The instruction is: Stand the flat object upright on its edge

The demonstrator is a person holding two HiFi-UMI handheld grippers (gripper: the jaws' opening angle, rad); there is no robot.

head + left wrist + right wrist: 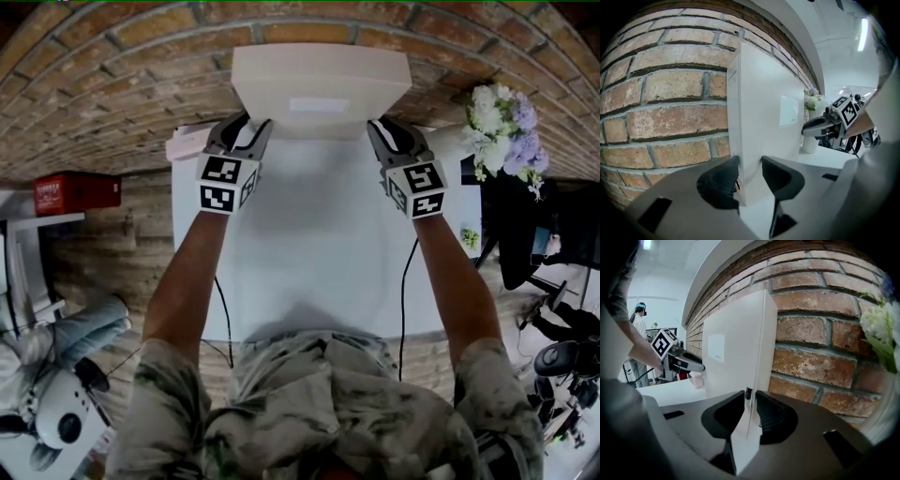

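Observation:
A flat white box (319, 80) stands upright on its long edge at the far side of the white table (309, 244), close to the brick wall (112, 84). My left gripper (246, 127) clasps its lower left end. In the left gripper view the box (759, 108) rises between the dark pads (719, 185), which press on it. My right gripper (386, 127) holds the lower right end. In the right gripper view the box's thin edge (736, 343) sits pinched between the two jaws of the right gripper (751, 411).
A vase of white and purple flowers (502, 127) stands at the table's right edge, near the right gripper. A small pink object (183, 145) lies at the far left corner. A red box (75, 192) sits on a shelf to the left. A person stands far off in the right gripper view.

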